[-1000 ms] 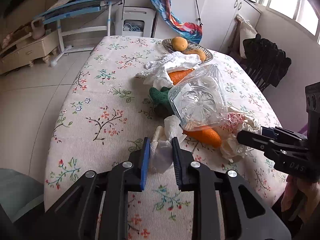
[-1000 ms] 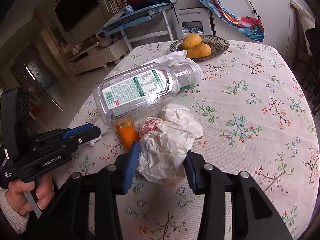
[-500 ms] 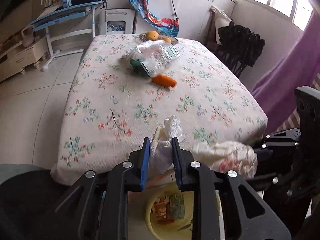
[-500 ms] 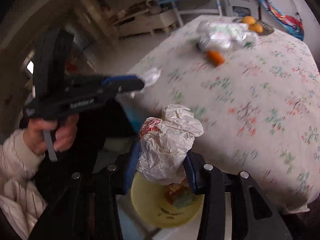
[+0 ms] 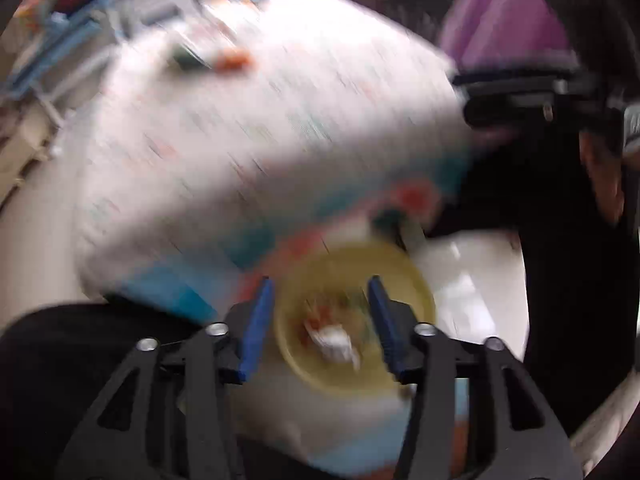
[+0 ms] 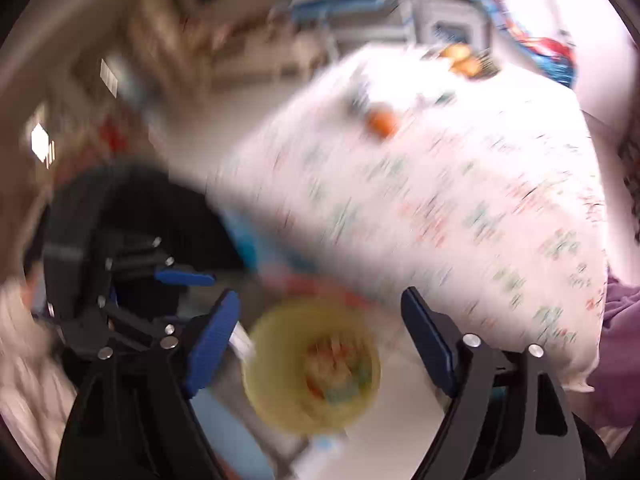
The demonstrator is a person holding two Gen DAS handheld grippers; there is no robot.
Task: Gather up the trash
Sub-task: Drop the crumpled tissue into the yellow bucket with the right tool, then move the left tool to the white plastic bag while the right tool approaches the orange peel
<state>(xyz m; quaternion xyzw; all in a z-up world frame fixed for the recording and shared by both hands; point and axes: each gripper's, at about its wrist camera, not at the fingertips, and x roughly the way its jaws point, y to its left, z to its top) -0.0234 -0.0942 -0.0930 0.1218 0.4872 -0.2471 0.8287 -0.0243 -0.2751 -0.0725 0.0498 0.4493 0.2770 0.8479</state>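
Open air lies above the bin (image 6: 276, 364). The tabletop (image 6: 460, 184) edge crowds its far side. The left tool (image 6: 176, 280) hangs just beside it.

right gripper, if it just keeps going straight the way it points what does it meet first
Most likely the yellow bin, seen between the open fingers of the right gripper; the picture is blurred, so depth is uncertain.

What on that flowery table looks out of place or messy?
Both views are badly blurred. On the table, an orange item lies loose beside some other clutter I cannot identify. Below the table edge, the yellow bin stands upright with scraps inside; nothing looks spilled around it.
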